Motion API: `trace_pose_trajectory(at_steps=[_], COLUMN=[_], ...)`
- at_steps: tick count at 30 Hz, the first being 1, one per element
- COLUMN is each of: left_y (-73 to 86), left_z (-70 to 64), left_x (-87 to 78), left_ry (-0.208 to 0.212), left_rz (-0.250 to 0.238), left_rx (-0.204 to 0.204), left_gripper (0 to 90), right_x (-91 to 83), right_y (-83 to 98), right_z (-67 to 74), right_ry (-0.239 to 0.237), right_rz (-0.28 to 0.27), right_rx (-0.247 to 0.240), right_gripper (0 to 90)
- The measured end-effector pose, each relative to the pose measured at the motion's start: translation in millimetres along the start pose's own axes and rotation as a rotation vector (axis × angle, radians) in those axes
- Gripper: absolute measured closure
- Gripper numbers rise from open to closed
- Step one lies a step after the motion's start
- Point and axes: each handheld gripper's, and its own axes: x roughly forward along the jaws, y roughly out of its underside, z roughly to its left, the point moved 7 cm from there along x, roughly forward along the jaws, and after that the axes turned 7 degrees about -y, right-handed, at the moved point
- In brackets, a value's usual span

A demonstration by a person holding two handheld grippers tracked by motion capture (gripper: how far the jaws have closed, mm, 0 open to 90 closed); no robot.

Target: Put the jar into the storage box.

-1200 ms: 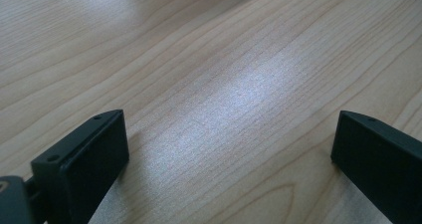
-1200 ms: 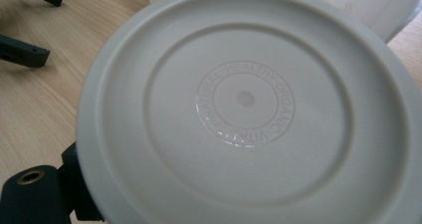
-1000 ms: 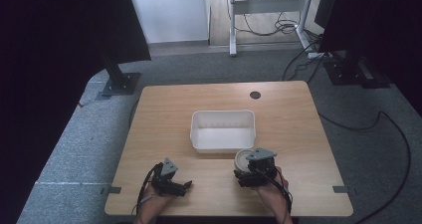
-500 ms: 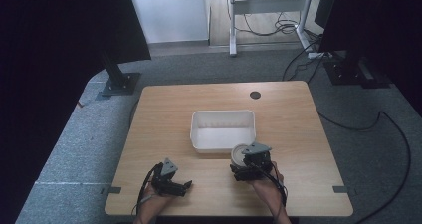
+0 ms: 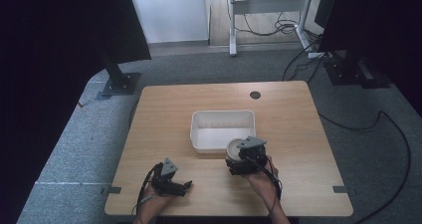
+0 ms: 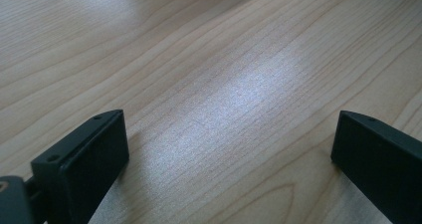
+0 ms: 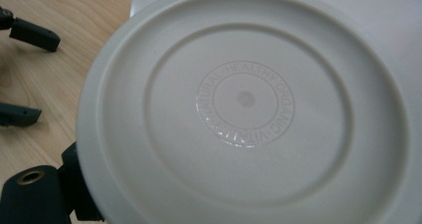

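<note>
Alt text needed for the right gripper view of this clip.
A round white plastic lid, embossed with a ring of text including HEALTHY and ORGANIC, sits close before the camera over a white tub. At left, the wooden table and the other tool's open black jaws.

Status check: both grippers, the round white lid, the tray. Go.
Left gripper open, empty, low over the wooden table. Right gripper shut on the round white plastic lid, at the near rim of the white rectangular tray. Nothing blocking.
</note>
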Motion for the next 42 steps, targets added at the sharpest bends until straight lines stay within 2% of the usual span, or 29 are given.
trace_pose_trajectory(at_steps=[11,42], left_y=[0.0,0.0], left_z=[0.1,0.2], left_x=[0.0,0.0], left_ry=[0.0,0.0], left_rz=[0.0,0.0], left_rx=[0.001,0.002], left_gripper=[1.3,1.3], right_x=[12.3,47.7], right_y=[-17.4,-50.5], right_z=[-3.8,-10.7], right_ry=[0.007,0.039], right_rz=[-0.005,-0.01], right_rx=[-0.009,-0.008], right_gripper=[9.5,9.5])
